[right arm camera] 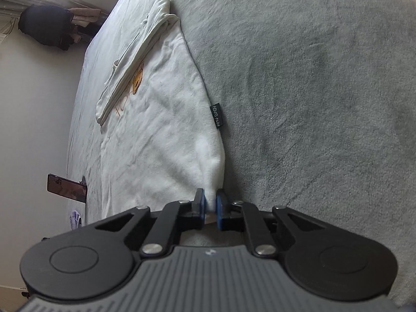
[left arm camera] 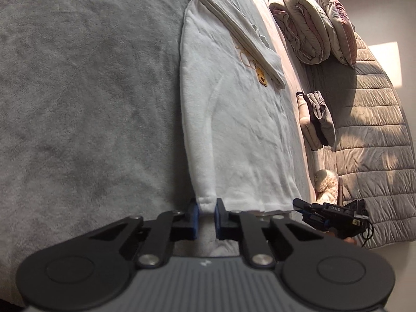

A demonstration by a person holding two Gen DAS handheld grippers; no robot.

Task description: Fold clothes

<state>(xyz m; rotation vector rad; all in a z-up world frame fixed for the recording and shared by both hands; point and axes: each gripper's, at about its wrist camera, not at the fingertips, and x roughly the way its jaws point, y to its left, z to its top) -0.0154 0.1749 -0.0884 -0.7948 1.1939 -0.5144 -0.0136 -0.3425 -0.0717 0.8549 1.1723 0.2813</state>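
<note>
White sweatshirt (left arm camera: 234,130) lies flat on grey bed cover (left arm camera: 91,104), sleeve (left arm camera: 247,33) folded across the printed chest. Left wrist view: left gripper (left arm camera: 206,208) has its jaws clenched on one hem corner; right gripper (left arm camera: 312,212) shows at the opposite hem corner, folded stack (left arm camera: 317,122) beyond.

Right wrist view: right gripper (right arm camera: 211,202) pinches the other hem corner of the sweatshirt (right arm camera: 161,119), cloth bunched between blue pads (right arm camera: 220,208); black side label (right arm camera: 216,116) sticks out.

Judgement: a hem-to-collar fold is in hand. Next move calls for lifting both corners evenly, carrying them toward the neckline, keeping the sleeve from sliding.
</note>
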